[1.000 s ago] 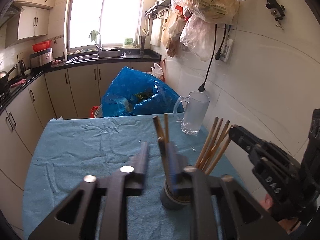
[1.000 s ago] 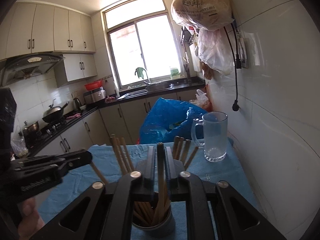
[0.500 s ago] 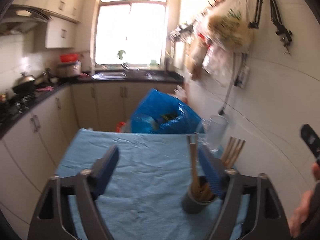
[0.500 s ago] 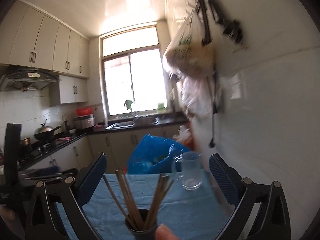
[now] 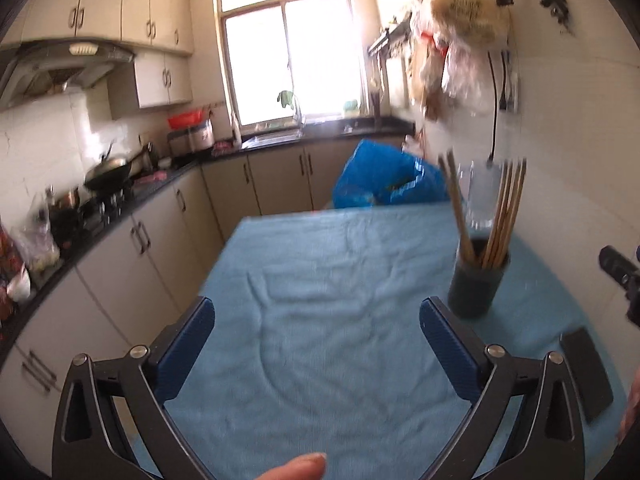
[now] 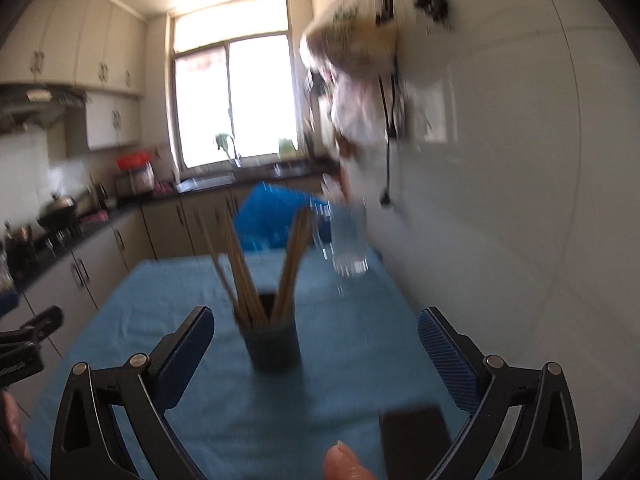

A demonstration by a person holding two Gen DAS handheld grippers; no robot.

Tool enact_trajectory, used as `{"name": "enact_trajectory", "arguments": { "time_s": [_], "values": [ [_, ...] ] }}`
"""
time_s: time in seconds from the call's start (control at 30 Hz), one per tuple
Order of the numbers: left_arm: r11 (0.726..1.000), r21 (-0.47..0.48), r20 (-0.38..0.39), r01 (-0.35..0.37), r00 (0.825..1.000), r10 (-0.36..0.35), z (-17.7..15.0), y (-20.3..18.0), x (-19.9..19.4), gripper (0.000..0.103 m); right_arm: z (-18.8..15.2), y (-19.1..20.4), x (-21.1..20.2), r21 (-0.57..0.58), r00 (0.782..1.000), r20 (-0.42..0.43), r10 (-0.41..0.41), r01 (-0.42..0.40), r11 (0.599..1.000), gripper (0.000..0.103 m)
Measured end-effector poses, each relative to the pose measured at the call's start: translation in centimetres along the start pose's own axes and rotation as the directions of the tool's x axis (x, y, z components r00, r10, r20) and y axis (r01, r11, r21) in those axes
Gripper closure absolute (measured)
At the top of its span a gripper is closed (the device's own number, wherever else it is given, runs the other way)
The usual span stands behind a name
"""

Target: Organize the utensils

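Risks first, largest thing down, all placed from the dark holder (image 5: 476,284).

Blue cloth (image 5: 340,300) under the holder: rumpled, loose over the table. Could drag if snagged by a jaw, taking the holder along.

Blue bag (image 5: 384,180) beyond the holder, off the far table edge: no part in the work, no hazard judged.

Glass mug (image 6: 350,240) just behind the holder, near the white wall: breakable, likely to go over if a sweep toward the holder overshoots.

Holder itself upright on the cloth, right of centre in the left view: narrow base, tall load, so top-heavy by judgement. Side knock enough to tip it.

Flat black object (image 5: 586,372) on the cloth, nearer than the holder, toward the near table edge: identity unclear. Could slide off if brushed.

Chopsticks (image 5: 504,208) standing in the holder, fanned in two bunches, tips well above the rim. Easy to catch and scatter.

Left gripper (image 5: 316,340): jaws opening to full spread, nothing between them but cloth. Right gripper (image 6: 316,344): jaws wide apart, empty; holder ahead of the gap, not touched.

Writing: green print on the hanging bag (image 5: 466,4) high on the wall above the holder, too blurred to read. No other legible label.
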State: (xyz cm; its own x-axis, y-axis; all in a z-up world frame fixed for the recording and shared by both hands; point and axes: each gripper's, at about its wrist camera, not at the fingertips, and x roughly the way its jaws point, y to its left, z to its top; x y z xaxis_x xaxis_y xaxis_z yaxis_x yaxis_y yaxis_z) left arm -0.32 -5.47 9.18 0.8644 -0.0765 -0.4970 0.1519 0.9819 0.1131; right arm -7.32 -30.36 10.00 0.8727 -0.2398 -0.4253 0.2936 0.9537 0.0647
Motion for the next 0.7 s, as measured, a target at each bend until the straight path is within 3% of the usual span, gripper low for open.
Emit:
{"name": "enact_trajectory", "arguments": {
  "time_s": [0.17, 0.3, 0.37, 0.5, 0.7],
  "values": [
    [0.997, -0.071, -0.098, 0.017, 0.995, -0.023, -4.3, 1.0, 0.5, 0.001, -4.7, 2.4, -0.1, -0.049, 0.992, -0.120, -0.045, 0.039, 0.998, 0.000],
    [0.995, -0.097, -0.139, 0.013, 0.990, -0.026, -6.5, 0.9, 0.9, 0.001, -7.3, 2.8, -0.4, -0.042, 0.986, -0.161, -0.042, 0.035, 0.998, 0.000],
    [0.995, -0.097, -0.143, 0.016, 0.989, -0.030, -7.0, 0.7, 1.0, 0.001, -7.4, 2.6, -0.8, -0.057, 0.987, -0.134, -0.087, 0.080, 0.995, 0.000],
    [0.996, -0.084, -0.153, 0.034, 0.987, -0.046, -7.2, -0.2, 1.1, 0.001, -7.2, 2.5, -2.0, -0.047, 0.992, -0.081, -0.096, 0.093, 0.995, 0.000],
    [0.997, -0.055, -0.168, 0.045, 0.984, -0.054, -7.6, -1.4, 1.5, 0.001, -7.6, 3.1, -1.5, -0.066, 0.991, -0.101, -0.093, 0.086, 0.994, 0.000]
  ]
}}
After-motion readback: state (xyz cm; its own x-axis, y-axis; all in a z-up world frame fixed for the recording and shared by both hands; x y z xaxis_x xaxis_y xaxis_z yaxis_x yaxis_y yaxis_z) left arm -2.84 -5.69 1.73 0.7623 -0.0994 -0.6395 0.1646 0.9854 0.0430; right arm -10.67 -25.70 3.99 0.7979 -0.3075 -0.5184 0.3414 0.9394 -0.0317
